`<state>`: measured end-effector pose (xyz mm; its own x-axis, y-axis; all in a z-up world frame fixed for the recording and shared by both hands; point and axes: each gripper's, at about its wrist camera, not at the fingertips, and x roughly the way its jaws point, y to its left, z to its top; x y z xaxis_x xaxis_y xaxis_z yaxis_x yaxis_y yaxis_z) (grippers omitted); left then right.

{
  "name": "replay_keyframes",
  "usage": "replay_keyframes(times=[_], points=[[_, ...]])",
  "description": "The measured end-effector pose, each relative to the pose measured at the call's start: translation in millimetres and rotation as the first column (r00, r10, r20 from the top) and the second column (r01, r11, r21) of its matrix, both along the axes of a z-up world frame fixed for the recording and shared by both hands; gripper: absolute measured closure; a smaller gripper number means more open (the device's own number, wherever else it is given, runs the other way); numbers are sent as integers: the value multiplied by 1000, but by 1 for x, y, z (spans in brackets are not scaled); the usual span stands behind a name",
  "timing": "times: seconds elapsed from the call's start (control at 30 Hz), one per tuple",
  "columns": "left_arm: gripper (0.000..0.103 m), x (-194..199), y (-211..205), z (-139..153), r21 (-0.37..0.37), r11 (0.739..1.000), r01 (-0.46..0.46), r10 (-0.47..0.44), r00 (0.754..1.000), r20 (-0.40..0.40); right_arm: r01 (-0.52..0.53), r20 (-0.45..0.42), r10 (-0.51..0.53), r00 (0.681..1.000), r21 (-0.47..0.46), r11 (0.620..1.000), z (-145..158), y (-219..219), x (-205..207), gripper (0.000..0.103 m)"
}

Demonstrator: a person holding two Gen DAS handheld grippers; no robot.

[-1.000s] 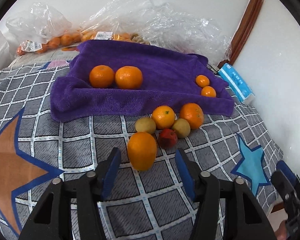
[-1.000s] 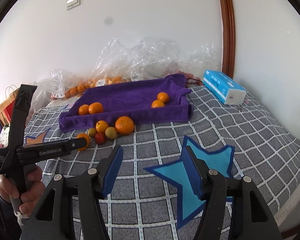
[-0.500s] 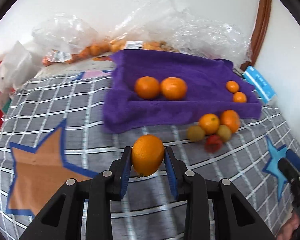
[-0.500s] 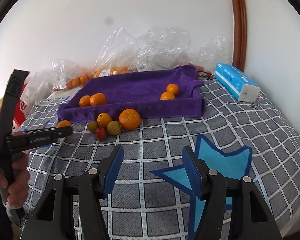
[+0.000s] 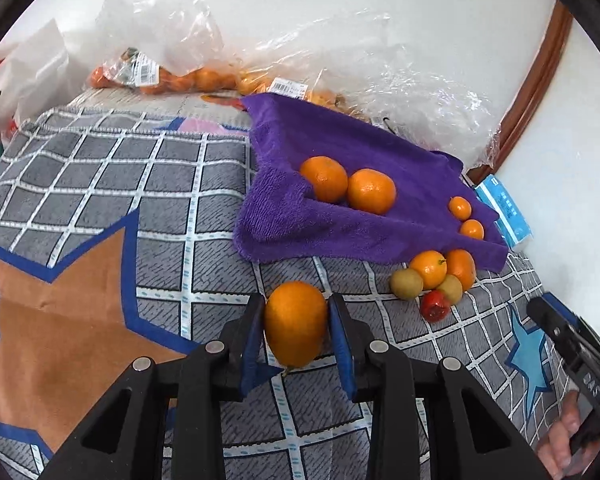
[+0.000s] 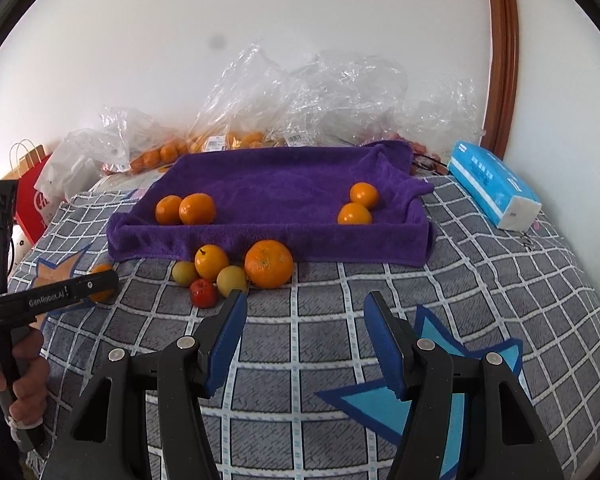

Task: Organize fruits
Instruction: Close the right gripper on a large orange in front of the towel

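Note:
My left gripper (image 5: 296, 322) is shut on a large orange (image 5: 295, 322), held just above the checked bedspread, left of the fruit pile. The purple towel tray (image 5: 380, 240) (image 6: 268, 240) holds two big oranges (image 5: 348, 186) (image 6: 186, 210) at its left and two small mandarins (image 5: 466, 218) (image 6: 358, 204) at its right. In front of it lies a pile: an orange (image 6: 269, 264), a smaller orange (image 6: 211, 262), two yellow-green fruits (image 6: 231, 280) and a red one (image 6: 203, 293). My right gripper (image 6: 304, 344) stands open above the bedspread, just short of that pile, nothing between its fingers.
Clear plastic bags (image 6: 332, 96) with more oranges lie behind the towel against the wall. A blue tissue pack (image 6: 492, 186) sits at the right. A red paper bag (image 6: 32, 196) stands at the left. A hand (image 6: 24, 384) holds the left gripper's handle.
The left gripper closed on the large orange and carried it left, away from the pile. The right gripper moved closer to the fruit pile, still open.

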<state>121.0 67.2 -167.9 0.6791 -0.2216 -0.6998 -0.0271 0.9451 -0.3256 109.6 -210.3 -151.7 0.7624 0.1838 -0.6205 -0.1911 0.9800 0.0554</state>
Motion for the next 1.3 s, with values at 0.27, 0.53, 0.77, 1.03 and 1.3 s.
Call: replay_keyframes(times=[0.27,0.53,0.77,1.03,1.3], points=[[73,-4,2,10,1,999,-41,41,997,65,16,-73,-11,997,73,997,-13,7,36,52],[72,-8,6,10,-31,998,-59,61,995,82,11,-147,9,989,135,991,-24,17,63,53],[73,-6,6,8,-43,998,-55,58,996,73,20,-221,26,975,203,979,-40,18,82,53],[73,-4,10,5,-70,995,-66,71,996,62,28,-262,42,964,259,966,-48,18,95,54],[73,-2,10,4,-85,995,-58,62,997,51,51,-236,7,972,241,969,-35,-7,71,61]])
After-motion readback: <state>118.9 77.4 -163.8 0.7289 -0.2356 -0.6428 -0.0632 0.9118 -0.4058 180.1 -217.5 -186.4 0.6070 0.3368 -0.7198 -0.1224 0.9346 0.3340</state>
